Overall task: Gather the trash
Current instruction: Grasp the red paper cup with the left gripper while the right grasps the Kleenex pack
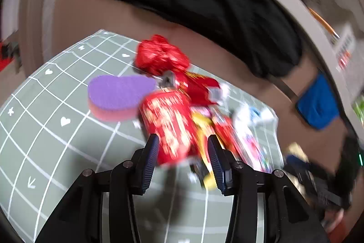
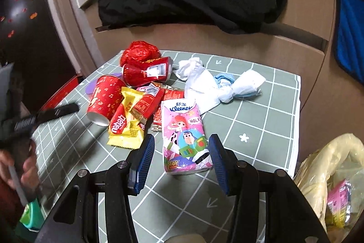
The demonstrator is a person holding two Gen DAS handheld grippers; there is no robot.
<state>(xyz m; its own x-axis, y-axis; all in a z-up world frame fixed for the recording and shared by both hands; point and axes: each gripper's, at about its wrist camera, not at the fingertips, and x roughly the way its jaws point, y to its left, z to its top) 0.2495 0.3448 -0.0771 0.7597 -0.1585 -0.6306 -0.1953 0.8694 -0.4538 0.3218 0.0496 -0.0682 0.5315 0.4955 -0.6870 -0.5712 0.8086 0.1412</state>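
The right tongs (image 2: 181, 153) stand wide and hold nothing; the pink Kleenex tissue pack (image 2: 185, 136) lies on the grid-patterned bench (image 2: 261, 129) with its near end between their tips, the pads clear of it. The left tongs (image 1: 183, 153) are likewise wide, and the lying red paper cup (image 1: 169, 124) sits just ahead, reaching into the gap in this blurred view, ungripped. Beside the cup lies a yellow Nabati wrapper (image 2: 124, 126); crumpled white tissues (image 2: 204, 85) lie farther back.
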